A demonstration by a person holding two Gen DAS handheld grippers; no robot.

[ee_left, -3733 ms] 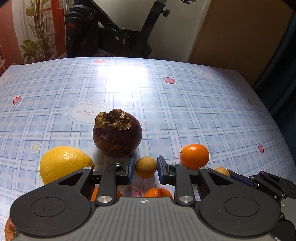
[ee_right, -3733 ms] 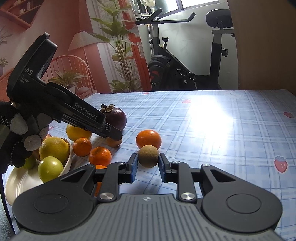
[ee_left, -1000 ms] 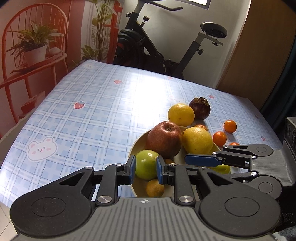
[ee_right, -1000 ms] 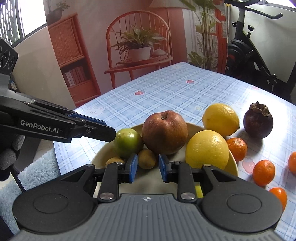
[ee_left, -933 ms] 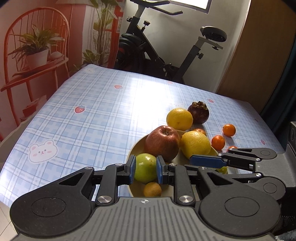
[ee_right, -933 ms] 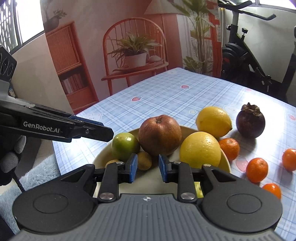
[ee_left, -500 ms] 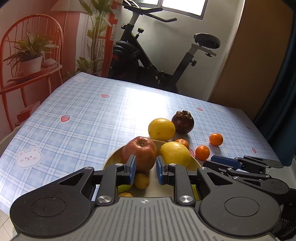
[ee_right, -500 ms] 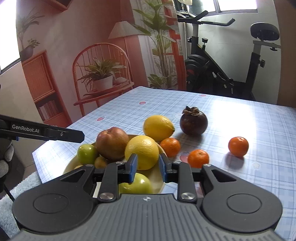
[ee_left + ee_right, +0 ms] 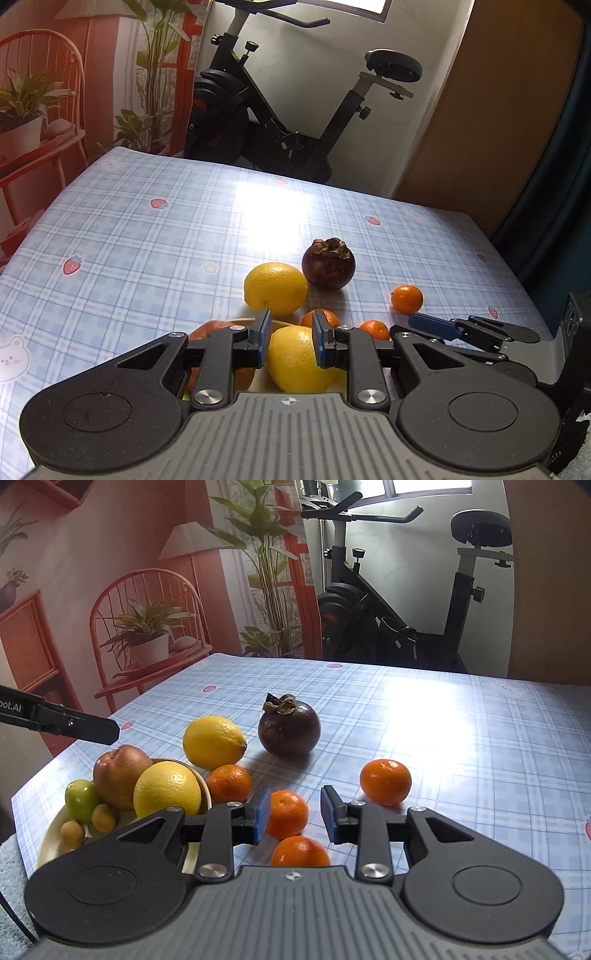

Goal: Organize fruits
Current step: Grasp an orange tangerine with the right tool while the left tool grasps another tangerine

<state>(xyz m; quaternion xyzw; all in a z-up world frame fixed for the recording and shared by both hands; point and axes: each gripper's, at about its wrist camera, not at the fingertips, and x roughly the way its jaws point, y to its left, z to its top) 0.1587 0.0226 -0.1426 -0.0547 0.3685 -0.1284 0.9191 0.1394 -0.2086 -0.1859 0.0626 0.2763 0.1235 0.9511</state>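
A cream bowl [image 9: 48, 845] at the table's near left holds an apple [image 9: 120, 775], a lemon [image 9: 166, 788], a green fruit [image 9: 81, 799] and two small brown fruits. Beside it on the cloth lie a second lemon [image 9: 213, 742], a mangosteen [image 9: 289, 729] and several tangerines. My right gripper [image 9: 295, 808] hangs over them, its jaws opening. One tangerine [image 9: 286, 814] shows between the pads, untouched. My left gripper [image 9: 289, 325] is shut and empty above the bowl's lemon [image 9: 295, 360]. The right gripper [image 9: 443, 325] reaches in from the right.
The checked blue tablecloth [image 9: 166, 251] stretches bare beyond the fruit. An exercise bike [image 9: 280, 122] stands past the far edge. A red chair with a potted plant [image 9: 147, 642] is off the left side. A blue towel [image 9: 11, 867] lies by the bowl.
Both grippers swung away from over the bowl toward the loose fruit on the cloth. The right jaws have spread wider, now around a tangerine. The left jaws stayed shut.
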